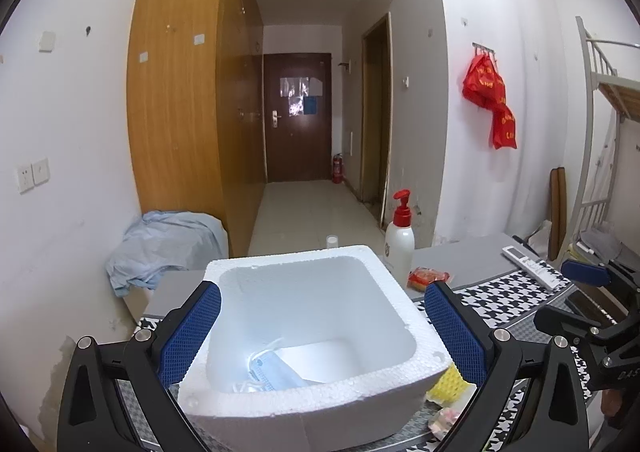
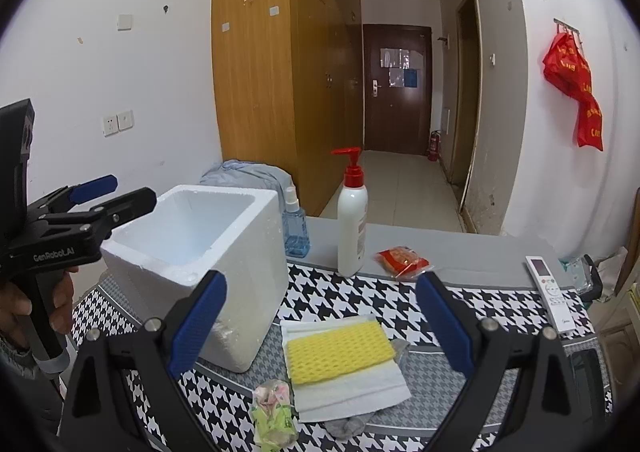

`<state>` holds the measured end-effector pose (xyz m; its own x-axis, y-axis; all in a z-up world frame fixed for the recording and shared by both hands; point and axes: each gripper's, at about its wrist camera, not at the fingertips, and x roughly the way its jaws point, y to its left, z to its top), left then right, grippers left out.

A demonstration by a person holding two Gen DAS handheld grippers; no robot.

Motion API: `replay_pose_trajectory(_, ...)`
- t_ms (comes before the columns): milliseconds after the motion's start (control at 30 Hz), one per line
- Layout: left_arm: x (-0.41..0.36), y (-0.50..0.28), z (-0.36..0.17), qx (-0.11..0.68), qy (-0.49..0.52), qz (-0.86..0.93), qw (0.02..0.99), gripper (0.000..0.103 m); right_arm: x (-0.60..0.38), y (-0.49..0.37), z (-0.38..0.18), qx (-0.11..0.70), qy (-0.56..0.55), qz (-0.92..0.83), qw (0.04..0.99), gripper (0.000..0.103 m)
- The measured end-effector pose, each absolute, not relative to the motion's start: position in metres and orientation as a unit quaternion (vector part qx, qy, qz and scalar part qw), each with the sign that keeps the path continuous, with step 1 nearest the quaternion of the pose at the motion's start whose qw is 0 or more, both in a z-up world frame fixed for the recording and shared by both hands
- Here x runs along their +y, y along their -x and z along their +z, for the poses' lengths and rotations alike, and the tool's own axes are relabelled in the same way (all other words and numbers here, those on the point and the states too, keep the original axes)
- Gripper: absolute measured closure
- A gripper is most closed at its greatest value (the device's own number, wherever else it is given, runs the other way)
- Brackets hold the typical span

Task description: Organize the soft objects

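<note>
We see the left gripper with its blue-padded jaws spread wide, empty, hovering over the open white foam box on the black-and-white houndstooth table mat. Down in the box lies a pale blue face mask with white ear loops, near the front wall. Our right gripper is also spread wide and grips nothing, poised above the yellow mesh foam pad, which rests on a white folded cloth just right of the box. A grey fabric piece pokes out from under the cloth; a crumpled green-and-pink wrapper lies beside it. Behind stand a white pump bottle with red top, a blue spray bottle touching the box's far side, a red snack packet and a white remote control.
</note>
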<state>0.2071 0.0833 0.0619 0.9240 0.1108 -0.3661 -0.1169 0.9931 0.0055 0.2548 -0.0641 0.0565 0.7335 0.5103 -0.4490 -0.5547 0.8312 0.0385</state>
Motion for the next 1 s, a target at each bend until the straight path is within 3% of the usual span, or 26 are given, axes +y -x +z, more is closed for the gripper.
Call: replay_pose_trajectory(1000,0.050,-0.143,0.074,0.150,0.004,0.023,0.988,0.001,-0.099,-0.203,0.072,0.184,0.043,0.273,0.943,0.004)
